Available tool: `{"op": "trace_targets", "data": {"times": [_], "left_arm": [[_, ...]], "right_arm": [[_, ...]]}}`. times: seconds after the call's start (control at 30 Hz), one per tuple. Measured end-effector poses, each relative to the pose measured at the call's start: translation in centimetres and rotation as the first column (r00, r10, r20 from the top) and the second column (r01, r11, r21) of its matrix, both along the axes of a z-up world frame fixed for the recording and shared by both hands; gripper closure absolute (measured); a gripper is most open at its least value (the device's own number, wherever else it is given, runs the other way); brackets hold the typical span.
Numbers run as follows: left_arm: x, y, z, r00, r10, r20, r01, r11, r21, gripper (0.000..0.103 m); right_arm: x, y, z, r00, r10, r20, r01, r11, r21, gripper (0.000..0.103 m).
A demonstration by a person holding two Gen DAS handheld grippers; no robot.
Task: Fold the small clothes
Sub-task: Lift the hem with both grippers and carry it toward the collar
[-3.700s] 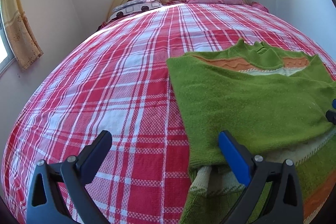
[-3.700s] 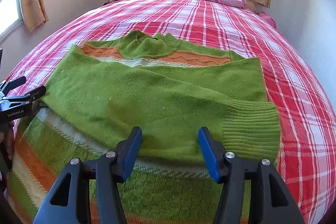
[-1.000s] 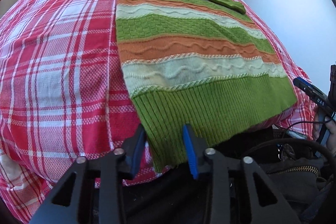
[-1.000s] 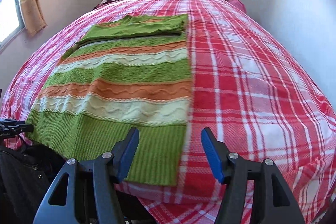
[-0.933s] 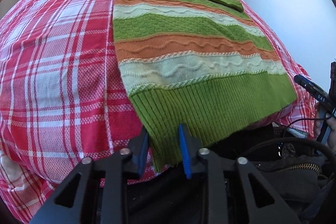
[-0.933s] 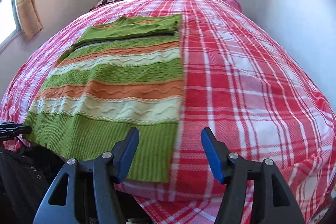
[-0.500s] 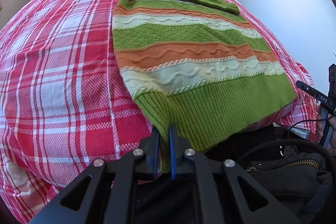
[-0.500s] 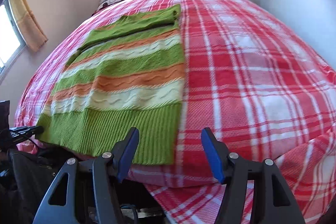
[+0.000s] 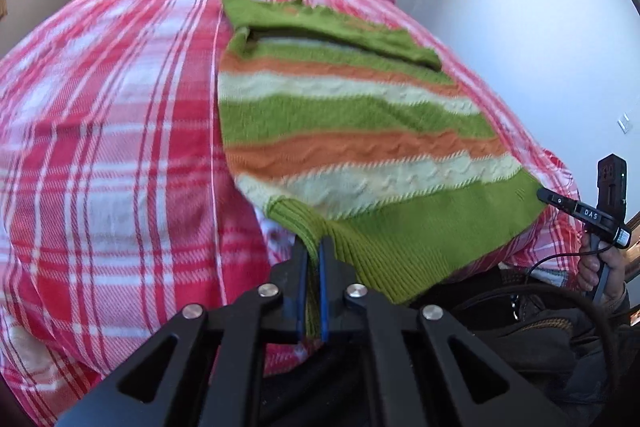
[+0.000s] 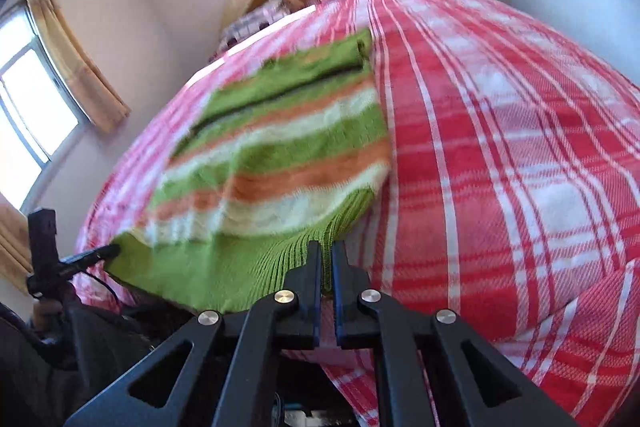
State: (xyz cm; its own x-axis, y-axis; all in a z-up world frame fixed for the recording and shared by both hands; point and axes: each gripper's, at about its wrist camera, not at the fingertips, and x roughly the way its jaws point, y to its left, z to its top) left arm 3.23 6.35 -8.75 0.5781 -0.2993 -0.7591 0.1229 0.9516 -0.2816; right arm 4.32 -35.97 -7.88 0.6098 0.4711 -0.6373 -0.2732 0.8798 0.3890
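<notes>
Both grippers' jaws had just closed, the left gripper (image 9: 311, 259) and right gripper (image 10: 326, 259) each pinching a hem corner of the striped sweater (image 9: 344, 115) spread ahead on the bed (image 9: 100, 147).

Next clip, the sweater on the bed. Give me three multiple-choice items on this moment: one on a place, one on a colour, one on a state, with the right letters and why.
1. Where do the left tongs grip the sweater?
A. the collar
B. a corner of the ribbed hem
C. a sleeve cuff

2. What colour is the ribbed hem?
A. orange
B. cream
C. green

3. In what state are the right tongs?
A. wide open above the bed
B. shut on the hem
C. shut on a pillow

Answers:
1 B: in the left wrist view the green ribbing at the hem's corner is pinched between the blue pads.
2 C: the ribbed band at the near end is green; the orange and cream stripes lie farther up.
3 B: in the right wrist view the tongs have just closed, and green ribbing runs into the narrow gap between the fingers.
</notes>
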Motion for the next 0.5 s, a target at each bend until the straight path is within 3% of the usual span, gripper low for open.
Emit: {"op": "trace_targets", "data": {"times": [0.23, 0.5], "left_arm": [[1.5, 0.7, 2.0, 0.995, 0.008, 0.097, -0.006, 1.0, -0.02, 0.098], [4.5, 2.7, 3.8, 0.985, 0.07, 0.155, -0.057, 0.995, -0.087, 0.098]], "right_arm": [[0.8, 0.4, 3.6, 0.991, -0.034, 0.131, 0.028, 0.999, 0.043, 0.1], [3.5, 0.9, 7.0, 0.976, -0.066, 0.209, 0.052, 0.996, 0.074, 0.1]]}}
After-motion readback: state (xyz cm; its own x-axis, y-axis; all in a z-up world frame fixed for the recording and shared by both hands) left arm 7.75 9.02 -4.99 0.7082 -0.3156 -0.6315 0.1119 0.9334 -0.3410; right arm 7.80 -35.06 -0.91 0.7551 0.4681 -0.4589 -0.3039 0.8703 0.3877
